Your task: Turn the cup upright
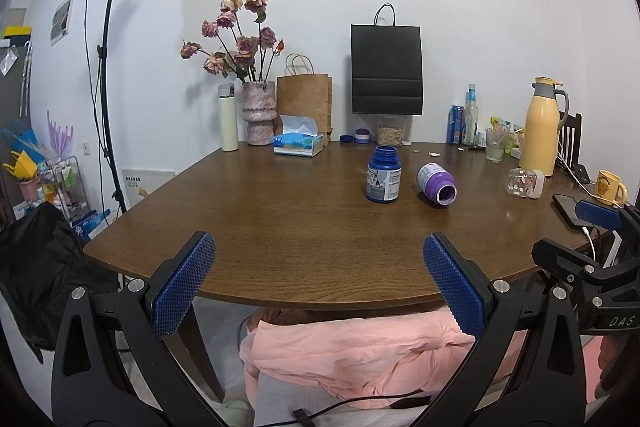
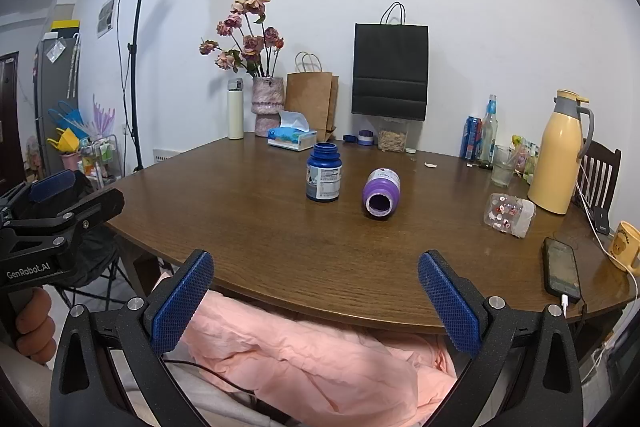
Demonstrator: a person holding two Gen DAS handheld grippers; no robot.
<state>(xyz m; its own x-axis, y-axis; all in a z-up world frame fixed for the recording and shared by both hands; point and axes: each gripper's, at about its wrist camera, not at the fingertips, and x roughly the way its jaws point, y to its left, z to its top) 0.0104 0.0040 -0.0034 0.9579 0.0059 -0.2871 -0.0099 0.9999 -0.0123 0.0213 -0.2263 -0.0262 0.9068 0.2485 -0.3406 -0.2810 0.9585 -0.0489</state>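
A clear cup with red and white dots lies on its side at the right of the brown table. A purple bottle also lies on its side mid-table, its open mouth facing me. Left of it a blue bottle stands upright without a lid. My left gripper hangs open over the table's front edge, holding nothing. My right gripper is open too, at the same edge, well short of all three.
A yellow jug, a drinking glass, a charging phone and a yellow mug crowd the right side. A tissue box, a vase and paper bags line the back wall. Pink cloth lies below the table edge.
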